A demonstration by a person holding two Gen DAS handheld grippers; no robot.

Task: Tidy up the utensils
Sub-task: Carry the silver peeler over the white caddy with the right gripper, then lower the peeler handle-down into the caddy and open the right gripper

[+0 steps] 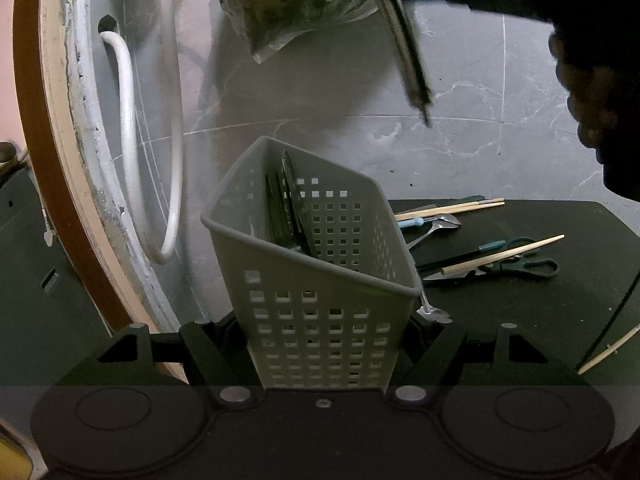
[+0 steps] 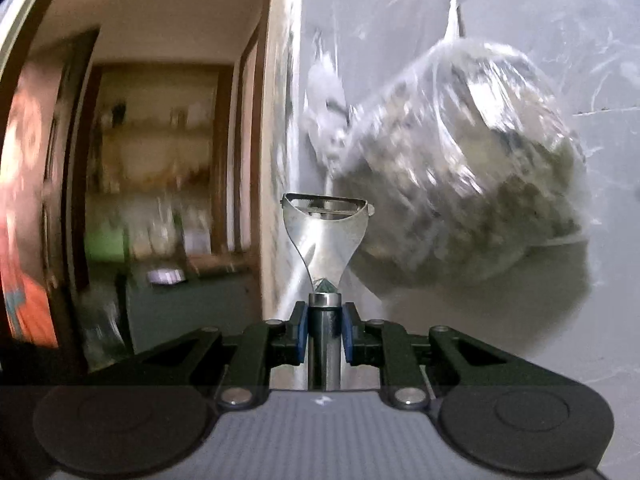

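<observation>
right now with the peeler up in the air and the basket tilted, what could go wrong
1. The right gripper holds the peeler only by its thin metal handle; it could twist or slip on the way down.
2. The grey basket leans in the left gripper, so utensils inside may shift or spill.
3. The bag hanging on the wall is close; the peeler blade could snag it.

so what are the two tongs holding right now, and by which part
Left tongs clamp the grey perforated plastic utensil basket by its lower side walls. Right tongs grip the shiny metal Y-shaped peeler by its round handle, just below the head.
</observation>
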